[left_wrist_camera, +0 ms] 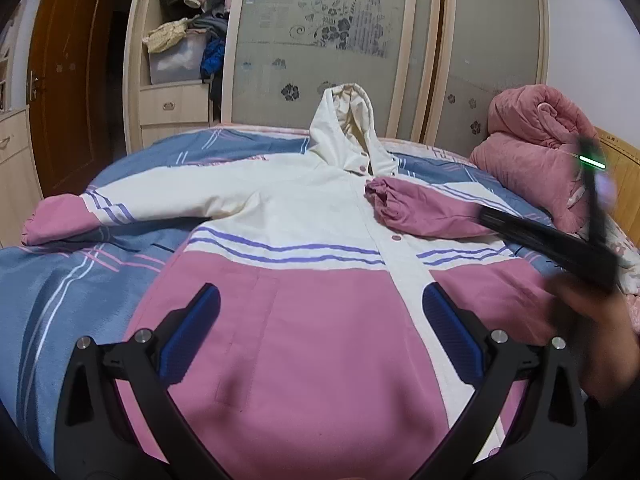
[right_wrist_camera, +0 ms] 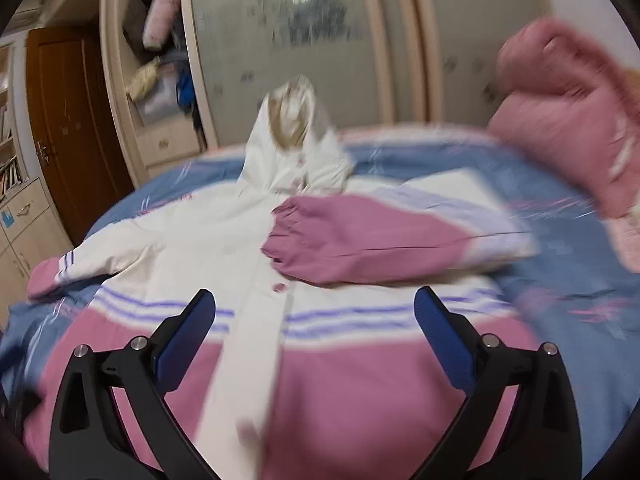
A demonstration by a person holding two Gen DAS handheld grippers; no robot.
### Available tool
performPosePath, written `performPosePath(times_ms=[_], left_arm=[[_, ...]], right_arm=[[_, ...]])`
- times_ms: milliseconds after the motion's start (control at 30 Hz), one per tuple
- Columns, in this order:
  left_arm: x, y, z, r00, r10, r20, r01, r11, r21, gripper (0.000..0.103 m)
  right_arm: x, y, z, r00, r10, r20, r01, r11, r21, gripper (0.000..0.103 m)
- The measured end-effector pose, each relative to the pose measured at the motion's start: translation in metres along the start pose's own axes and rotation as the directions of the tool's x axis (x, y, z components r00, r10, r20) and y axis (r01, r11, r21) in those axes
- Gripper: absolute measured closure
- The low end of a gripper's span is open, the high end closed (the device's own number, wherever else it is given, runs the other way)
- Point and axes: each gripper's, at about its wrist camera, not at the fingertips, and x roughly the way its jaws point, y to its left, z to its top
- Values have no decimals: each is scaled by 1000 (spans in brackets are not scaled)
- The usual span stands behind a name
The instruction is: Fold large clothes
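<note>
A hooded jacket (left_wrist_camera: 304, 208), cream across the chest and pink below with purple stripes between, lay front-up and spread across a bed covered by a blue striped bedsheet (left_wrist_camera: 60, 280). Its hood (left_wrist_camera: 344, 128) pointed toward the wardrobe (left_wrist_camera: 320, 40) with frosted, flower-patterned sliding doors. The sleeve on the right of the picture (left_wrist_camera: 416, 212) was folded inward, its pink cuff resting on the cream chest just beside the snap placket. The other sleeve (left_wrist_camera: 120, 204) stretched straight out to the left, its pink cuff lying on the sheet.

The left gripper (left_wrist_camera: 320, 312) hung over the pink lower part of the jacket, its blue-padded fingers (left_wrist_camera: 196, 328) spread wide apart with nothing between them. The right gripper (right_wrist_camera: 314, 320) likewise stood fully apart over the striped band of the jacket, gripping no cloth; its own view was smeared by motion blur. In the left wrist view that tool appeared as a dark blurred shape at the right edge, with a blurred hand (left_wrist_camera: 592, 336) below it.

A rolled pink quilt (left_wrist_camera: 536, 148) sat at the far right corner of the bed. Left of the sliding doors, an open wardrobe section held piled clothes and a plastic storage box (left_wrist_camera: 176, 56), beside a brown wooden door (left_wrist_camera: 68, 76).
</note>
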Motion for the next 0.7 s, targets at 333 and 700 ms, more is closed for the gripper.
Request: performPosePath(times_ms=[333, 700], left_arm=[[-48, -2, -2, 995, 40, 94, -48, 996, 80, 2], [-142, 43, -52, 966, 193, 172, -211, 973, 96, 2]], right_arm=[[-159, -35, -64, 988, -94, 125, 95, 995, -4, 1], [-200, -28, -88, 966, -134, 219, 161, 981, -112, 1]])
